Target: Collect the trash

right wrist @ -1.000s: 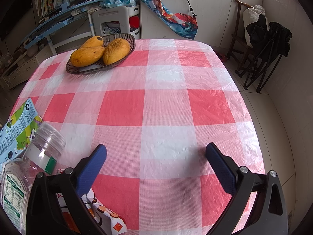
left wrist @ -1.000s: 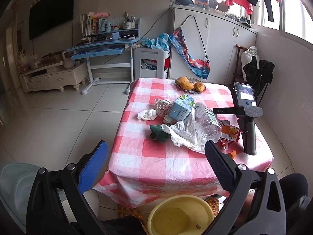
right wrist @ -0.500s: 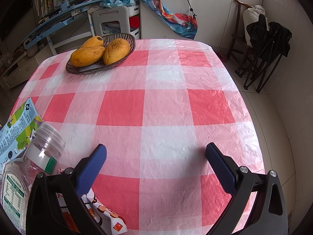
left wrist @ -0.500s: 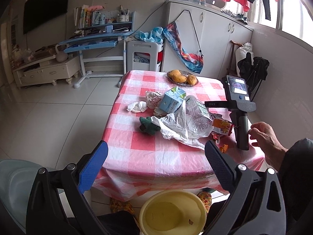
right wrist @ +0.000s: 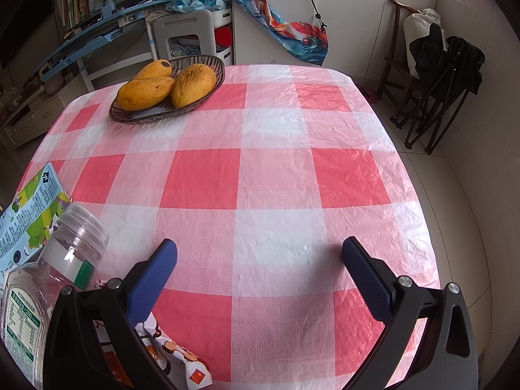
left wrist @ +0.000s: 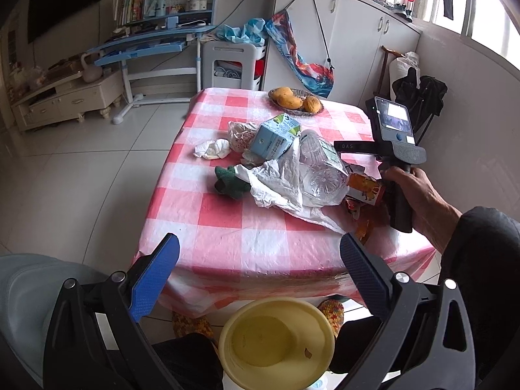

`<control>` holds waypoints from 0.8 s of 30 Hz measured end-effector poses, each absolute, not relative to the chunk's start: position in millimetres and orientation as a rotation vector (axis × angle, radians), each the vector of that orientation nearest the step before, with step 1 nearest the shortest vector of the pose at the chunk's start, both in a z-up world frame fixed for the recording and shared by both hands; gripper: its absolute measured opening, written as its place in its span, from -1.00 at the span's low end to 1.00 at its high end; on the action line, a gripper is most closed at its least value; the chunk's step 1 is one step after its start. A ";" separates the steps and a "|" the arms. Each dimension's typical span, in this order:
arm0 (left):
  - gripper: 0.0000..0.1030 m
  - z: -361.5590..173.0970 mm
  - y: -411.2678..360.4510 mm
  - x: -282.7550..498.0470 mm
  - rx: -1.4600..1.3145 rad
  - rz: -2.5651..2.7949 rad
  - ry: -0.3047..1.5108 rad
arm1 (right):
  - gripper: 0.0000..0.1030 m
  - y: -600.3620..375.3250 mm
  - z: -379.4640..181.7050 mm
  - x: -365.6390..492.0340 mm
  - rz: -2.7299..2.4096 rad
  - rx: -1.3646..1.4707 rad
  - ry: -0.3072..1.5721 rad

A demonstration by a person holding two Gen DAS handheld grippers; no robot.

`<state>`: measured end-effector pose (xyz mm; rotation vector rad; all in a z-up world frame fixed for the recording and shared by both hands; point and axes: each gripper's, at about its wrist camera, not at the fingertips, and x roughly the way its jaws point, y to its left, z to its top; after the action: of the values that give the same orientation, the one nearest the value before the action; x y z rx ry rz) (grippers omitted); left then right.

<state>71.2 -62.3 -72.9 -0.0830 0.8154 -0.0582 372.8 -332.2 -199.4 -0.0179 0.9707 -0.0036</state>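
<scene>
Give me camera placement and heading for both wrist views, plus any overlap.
Left wrist: held off the table's near edge, above a yellow basin, looking along the open left tool at the trash pile; a hand grips the right tool's handle.
Right wrist: low over the checked tablecloth, looking past the open right tool toward the mango basket; no body shows.
Shared: mango basket, clear plastic bottle, milk carton.
</scene>
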 end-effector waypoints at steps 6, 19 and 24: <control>0.85 -76.7 -71.3 73.9 -0.046 -0.053 0.825 | 0.87 -335.5 -198.2 369.6 -0.007 -0.027 0.977; 0.85 -70.2 -71.2 56.4 -0.031 -0.034 0.751 | 0.87 -373.1 -93.0 252.7 -0.016 0.108 0.595; 0.85 -64.6 -66.2 46.9 -0.040 -0.015 0.704 | 0.87 -340.7 -83.3 191.1 0.130 0.085 0.512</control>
<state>46.9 -66.2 -64.6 -0.0398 0.7039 -0.0147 191.1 -340.7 -83.3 0.0848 0.5124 0.1298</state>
